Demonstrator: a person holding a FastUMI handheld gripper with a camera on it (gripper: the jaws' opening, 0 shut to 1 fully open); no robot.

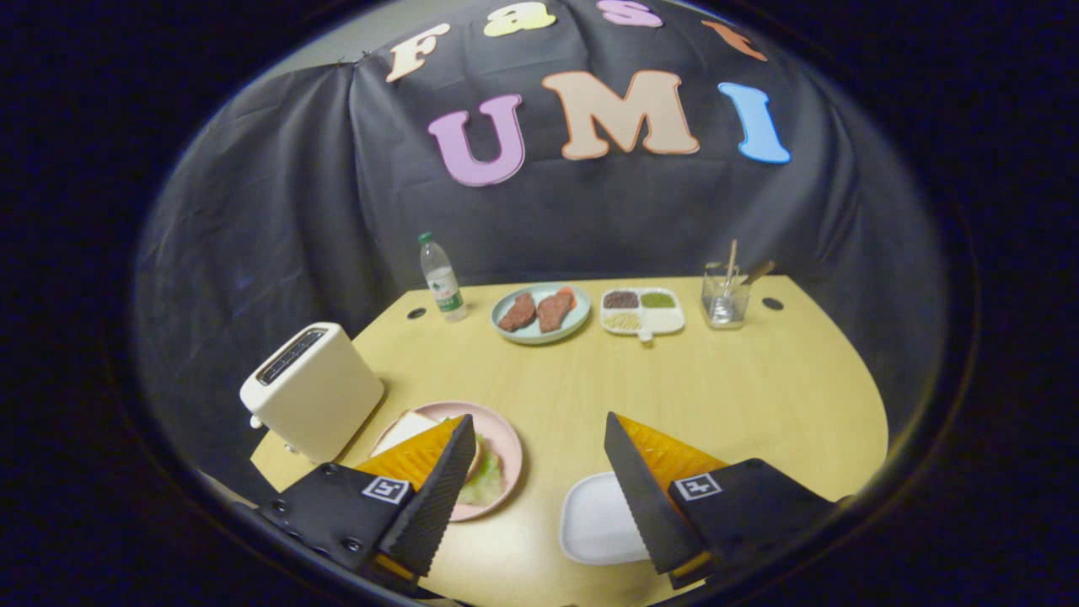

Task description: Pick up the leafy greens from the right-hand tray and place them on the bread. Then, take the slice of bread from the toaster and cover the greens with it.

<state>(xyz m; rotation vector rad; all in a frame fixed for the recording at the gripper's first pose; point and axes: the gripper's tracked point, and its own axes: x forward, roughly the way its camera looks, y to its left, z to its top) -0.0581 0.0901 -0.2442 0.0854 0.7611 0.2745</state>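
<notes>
The table [674, 379] carries everything of note; the toaster is taken as the landmark for all positions below.

The toaster [312, 389] stands at the near left of the table, its long axis and top slot running away from the viewer and slightly rightward. The slot appears dark; whether a bread slice sits inside cannot be told from this angle.

Just to the right of the toaster and almost touching its base lies the pink plate [504, 443]. On it rests a slice of bread [405, 426], with the leafy greens [485, 480] lying on or against it, partly hidden behind the left finger. The greens therefore appear already placed.

Further right of the toaster, past the plate, sits the white tray [594, 518], bare on its visible part.

Well beyond the toaster, along the far edge, stand a water bottle [442, 278], a green plate with two meat pieces [539, 314], a divided dish [642, 312] and a glass holding sticks [725, 295].

The hand-held gripper [539, 485] hangs above the near edge with its fingers spread wide and nothing between them.

Finding: the step in hand is judged to be the toaster bread. The toaster lies ahead and to the left of the left finger, so the coming move calls for a leftward swing and a turn of the wrist to set the fingers across the slot's long axis.
</notes>
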